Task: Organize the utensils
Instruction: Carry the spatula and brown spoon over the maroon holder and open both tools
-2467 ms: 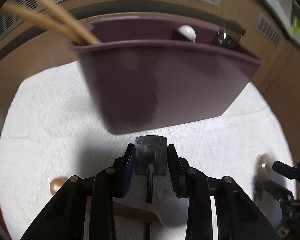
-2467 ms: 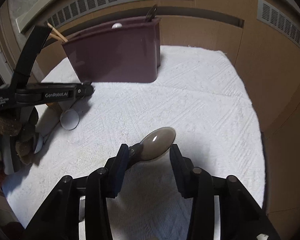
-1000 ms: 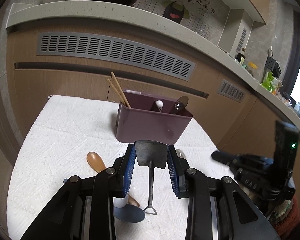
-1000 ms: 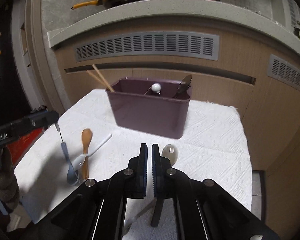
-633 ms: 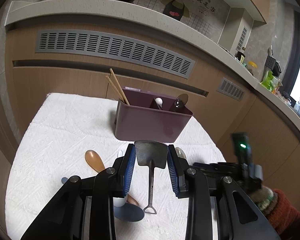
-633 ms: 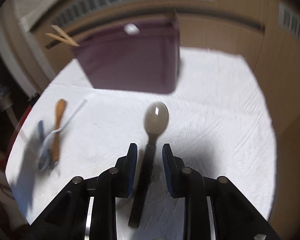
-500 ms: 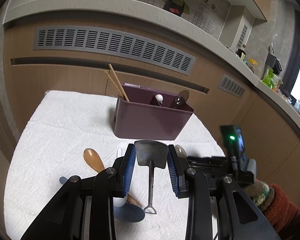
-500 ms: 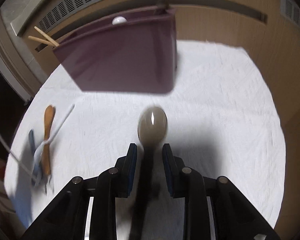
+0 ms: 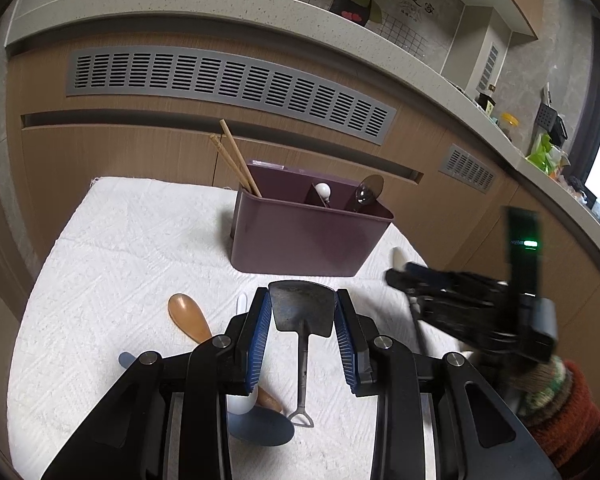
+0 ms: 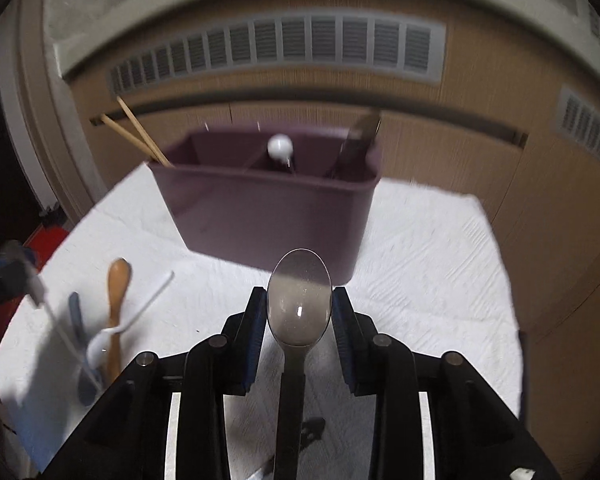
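My left gripper [image 9: 302, 314] is shut on the blade of a small metal spatula [image 9: 302, 300], whose handle hangs down over the white cloth [image 9: 120, 260]. My right gripper [image 10: 300, 310] has the bowl of a grey spoon [image 10: 300, 292] between its pads. Both pads touch the bowl's edges while the jaws are opening slightly, and the spoon's handle runs back under the gripper. Ahead stands the purple utensil holder [image 9: 300, 240], [image 10: 268, 216]. It holds chopsticks [image 9: 236, 160], a white ball-ended utensil [image 9: 323, 190] and a dark spoon [image 9: 366, 192].
A wooden spoon [image 9: 188, 316], a white spoon [image 10: 140, 312] and a blue spoon [image 9: 260, 426] lie crossed on the cloth at the left. The right gripper [image 9: 400, 276] and a gloved hand [image 9: 560, 392] fill the right side. Wooden cabinet fronts close in behind.
The right gripper, shut and empty a second ago, opened over the grey spoon lying on the cloth and now has its bowl between the pads. The left gripper keeps its spatula and has barely moved.
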`<state>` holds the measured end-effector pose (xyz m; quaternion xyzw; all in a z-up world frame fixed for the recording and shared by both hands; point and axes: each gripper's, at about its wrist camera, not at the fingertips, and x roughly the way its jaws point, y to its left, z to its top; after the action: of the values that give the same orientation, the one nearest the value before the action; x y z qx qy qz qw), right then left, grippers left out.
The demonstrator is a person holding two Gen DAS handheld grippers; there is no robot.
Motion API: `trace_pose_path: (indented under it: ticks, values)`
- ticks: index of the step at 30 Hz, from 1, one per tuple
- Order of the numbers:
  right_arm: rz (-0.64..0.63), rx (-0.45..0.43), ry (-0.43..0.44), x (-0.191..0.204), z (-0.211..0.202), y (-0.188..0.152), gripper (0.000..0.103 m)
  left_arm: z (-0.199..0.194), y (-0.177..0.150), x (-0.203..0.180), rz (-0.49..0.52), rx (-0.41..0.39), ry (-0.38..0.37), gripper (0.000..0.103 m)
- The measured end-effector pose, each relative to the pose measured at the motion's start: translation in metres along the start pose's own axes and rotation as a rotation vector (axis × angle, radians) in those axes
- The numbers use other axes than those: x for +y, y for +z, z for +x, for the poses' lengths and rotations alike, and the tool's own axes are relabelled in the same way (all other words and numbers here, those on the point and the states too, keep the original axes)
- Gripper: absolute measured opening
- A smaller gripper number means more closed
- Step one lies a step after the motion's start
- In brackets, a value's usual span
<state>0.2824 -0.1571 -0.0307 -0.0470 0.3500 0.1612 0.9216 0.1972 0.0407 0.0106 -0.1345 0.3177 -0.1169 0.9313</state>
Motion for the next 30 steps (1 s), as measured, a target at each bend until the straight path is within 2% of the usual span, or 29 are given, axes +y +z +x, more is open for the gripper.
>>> trace_pose_path:
  ticks: [5, 8, 10, 12, 14, 16, 19, 24, 27, 30]
  values:
    - [-0.01, -0.086, 0.006, 0.003, -0.037, 0.002, 0.03, -0.009, 0.008, -0.011, 0.034, -0.041, 0.001, 0.033]
    - [0.015, -0.152, 0.031, 0.0, -0.058, 0.012, 0.03, -0.023, 0.038, -0.019, 0.052, -0.102, -0.025, 0.032]
    - [0.028, -0.261, 0.042, -0.005, -0.087, 0.045, 0.03, -0.041, 0.076, -0.03, 0.086, -0.185, -0.043, 0.033]
    - [0.031, -0.389, 0.057, -0.009, -0.123, 0.084, 0.03, -0.062, 0.119, -0.04, 0.102, -0.308, -0.068, 0.033]
    - [0.017, -0.507, 0.074, -0.01, -0.152, 0.118, 0.03, -0.069, 0.149, -0.046, 0.111, -0.375, -0.086, 0.033]
    - [0.014, -0.586, 0.066, -0.011, -0.164, 0.144, 0.03, -0.063, 0.172, -0.047, 0.11, -0.411, -0.083, 0.033]
    - [0.027, -0.606, 0.092, -0.014, -0.15, 0.159, 0.03, -0.036, 0.187, -0.042, 0.11, -0.387, -0.083, 0.033]
    - [0.024, -0.637, 0.08, -0.018, -0.104, 0.16, 0.03, 0.026, 0.188, -0.026, 0.089, -0.293, -0.067, 0.033]
    - [0.043, -0.58, 0.094, -0.02, -0.065, 0.16, 0.03, 0.054, 0.182, -0.016, 0.064, -0.248, -0.066, 0.033]
    - [0.072, -0.532, 0.1, -0.024, -0.032, 0.158, 0.03, 0.072, 0.177, -0.01, 0.06, -0.238, -0.033, 0.033]
